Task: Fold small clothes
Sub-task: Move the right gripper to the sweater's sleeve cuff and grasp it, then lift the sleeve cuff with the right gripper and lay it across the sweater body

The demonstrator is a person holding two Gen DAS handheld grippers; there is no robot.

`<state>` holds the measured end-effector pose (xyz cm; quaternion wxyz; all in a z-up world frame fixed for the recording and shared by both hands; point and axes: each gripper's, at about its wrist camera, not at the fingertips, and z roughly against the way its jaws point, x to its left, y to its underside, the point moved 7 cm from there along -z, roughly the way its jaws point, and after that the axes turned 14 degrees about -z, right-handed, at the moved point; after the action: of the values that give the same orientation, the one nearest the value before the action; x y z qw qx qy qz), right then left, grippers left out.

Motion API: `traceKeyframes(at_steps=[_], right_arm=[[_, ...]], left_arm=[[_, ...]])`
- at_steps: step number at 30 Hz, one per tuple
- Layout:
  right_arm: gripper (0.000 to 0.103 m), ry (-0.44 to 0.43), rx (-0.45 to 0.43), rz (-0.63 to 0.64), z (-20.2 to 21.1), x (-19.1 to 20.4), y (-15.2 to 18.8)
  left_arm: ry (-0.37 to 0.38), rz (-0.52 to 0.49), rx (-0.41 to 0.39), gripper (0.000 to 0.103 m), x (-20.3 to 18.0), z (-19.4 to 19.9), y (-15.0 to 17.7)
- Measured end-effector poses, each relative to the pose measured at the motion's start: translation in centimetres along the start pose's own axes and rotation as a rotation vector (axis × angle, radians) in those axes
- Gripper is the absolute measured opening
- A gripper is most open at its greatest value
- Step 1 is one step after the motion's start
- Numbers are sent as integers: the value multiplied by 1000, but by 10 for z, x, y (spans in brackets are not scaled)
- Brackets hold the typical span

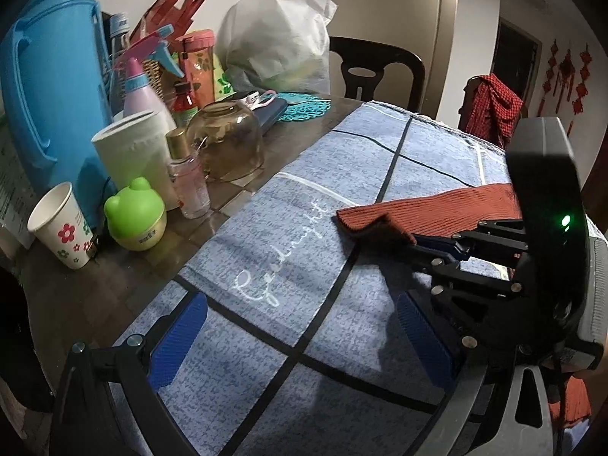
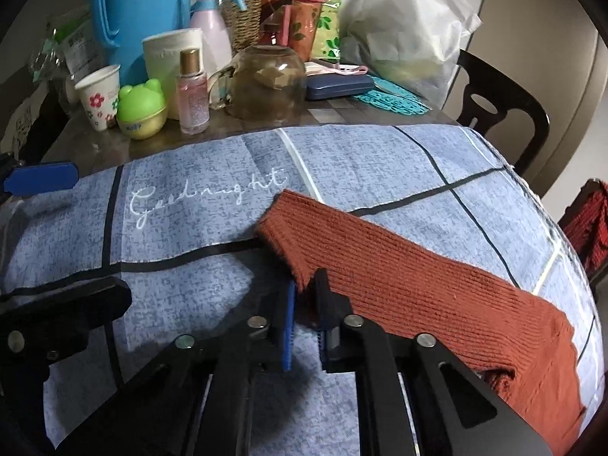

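Note:
A rust-red ribbed knit garment (image 2: 437, 288) lies stretched across a blue checked cloth (image 2: 190, 243) with white script, and its narrow end points toward the cluttered side of the table. My right gripper (image 2: 306, 285) is shut on the near corner of that end, with the knit pinched between the blue pads. The left wrist view shows the same grip, with the right gripper (image 1: 414, 239) lifting the garment (image 1: 437, 209) edge slightly. My left gripper (image 1: 300, 304) stands open over the bare blue cloth (image 1: 266, 342), left of the garment, with nothing between its fingers (image 2: 38, 180).
Clutter lines the table's far side: a blue jug (image 1: 49, 87), a paper cup (image 1: 60, 228), a green frog jar (image 1: 135, 214), a glass teapot (image 1: 228, 140) and a white bag (image 1: 277, 38). A black chair (image 1: 376, 68) and a red checked cloth (image 1: 494, 110) stand beyond the table.

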<state>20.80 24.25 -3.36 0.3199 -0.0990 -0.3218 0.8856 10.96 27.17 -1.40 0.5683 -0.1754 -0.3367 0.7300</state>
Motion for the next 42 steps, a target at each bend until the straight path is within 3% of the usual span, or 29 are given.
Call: traceKeyframes(at_steps=[15, 28, 33, 38, 42], right_arm=[[6, 32, -138, -358, 55, -99, -10], [6, 132, -246, -535, 109, -175, 15], [6, 191, -277, -572, 123, -199, 27], [6, 224, -284, -610, 131, -219, 39], [6, 244, -282, -638, 135, -232, 51]], left_arm=[[120, -45, -34, 101, -47, -5, -39], [239, -118, -36, 101, -99, -20, -78], [233, -162, -58, 101, -114, -21, -97], [277, -166, -19, 101, -130, -35, -109], [254, -220, -24, 101, -146, -42, -118]])
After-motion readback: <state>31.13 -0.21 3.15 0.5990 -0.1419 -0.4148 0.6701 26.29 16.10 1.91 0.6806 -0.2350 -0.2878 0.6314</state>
